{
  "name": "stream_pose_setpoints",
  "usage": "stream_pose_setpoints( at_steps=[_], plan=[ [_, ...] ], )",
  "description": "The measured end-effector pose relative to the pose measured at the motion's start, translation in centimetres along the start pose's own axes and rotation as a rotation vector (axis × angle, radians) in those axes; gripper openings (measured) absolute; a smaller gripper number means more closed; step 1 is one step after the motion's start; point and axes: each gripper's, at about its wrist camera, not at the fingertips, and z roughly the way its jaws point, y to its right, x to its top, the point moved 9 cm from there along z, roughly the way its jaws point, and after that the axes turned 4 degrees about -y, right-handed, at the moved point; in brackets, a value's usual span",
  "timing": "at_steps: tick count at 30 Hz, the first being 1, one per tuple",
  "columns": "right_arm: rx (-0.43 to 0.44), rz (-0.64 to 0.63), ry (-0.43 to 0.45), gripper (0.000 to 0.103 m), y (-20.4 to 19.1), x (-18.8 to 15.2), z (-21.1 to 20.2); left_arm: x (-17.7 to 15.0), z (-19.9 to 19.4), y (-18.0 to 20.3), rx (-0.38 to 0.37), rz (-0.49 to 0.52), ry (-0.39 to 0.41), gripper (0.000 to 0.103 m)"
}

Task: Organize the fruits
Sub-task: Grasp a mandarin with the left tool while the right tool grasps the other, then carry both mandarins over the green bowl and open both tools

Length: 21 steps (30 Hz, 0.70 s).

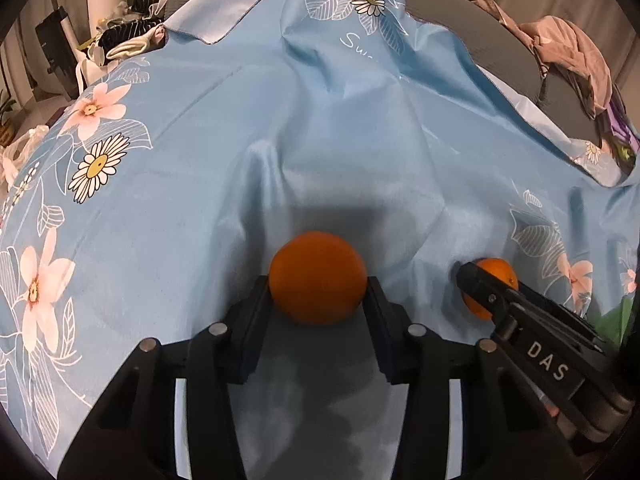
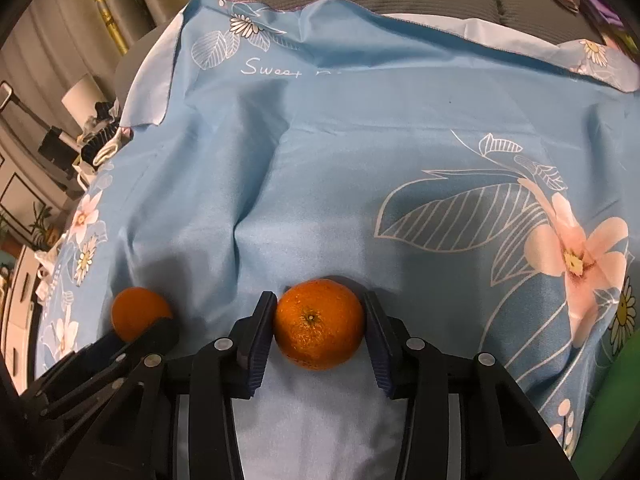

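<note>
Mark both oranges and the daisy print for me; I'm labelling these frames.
Left gripper's orange (image 1: 317,278), left wrist view: middle of its peel.
Right gripper's orange (image 2: 319,323), right wrist view: beside its stem dimple.
Daisy print (image 1: 98,167), left wrist view: yellow centre.

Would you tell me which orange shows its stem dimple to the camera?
The orange in the right gripper does: its dark stem dimple faces the right wrist camera. The left gripper's orange shows only smooth peel.

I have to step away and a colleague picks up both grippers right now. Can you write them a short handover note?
Left gripper: fingers closed against an orange, one each side.
Right gripper: likewise on a second orange.
Both oranges sit side by side, apart, on the blue floral cloth; whether either is lifted is unclear.
Done: both fruits gripped.
Left: carrying them off; no bowl or basket is in view.
</note>
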Motion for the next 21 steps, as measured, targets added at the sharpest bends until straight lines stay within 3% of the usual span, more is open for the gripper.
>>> stream_pose_setpoints(
  at_steps=[4, 8, 12, 16, 21],
  plan=[
    [-0.026, -0.013, 0.008, 0.043, 0.0, -0.2, -1.2, -0.8, -1.0, 0.3, -0.045, -0.022, -0.021, 0.043],
    [-0.042, -0.015, 0.08, 0.044, 0.3, 0.0, -5.4, -1.1, -4.8, 2.5, -0.079, 0.037, 0.064, 0.044],
    [-0.021, 0.056, 0.178, 0.044, 2.2, -0.9, -11.1, -1.9, -9.5, 7.1, -0.194, 0.128, 0.138, 0.044],
    [-0.113, 0.126, 0.275, 0.044, 5.9, -2.4, -16.5, -3.8, -13.6, 12.6, -0.276, 0.274, 0.205, 0.045],
    [-0.152, 0.249, 0.371, 0.044, 11.4, -5.3, -21.3, -6.6, -15.6, 18.7, -0.412, 0.399, 0.194, 0.045]
  ],
)
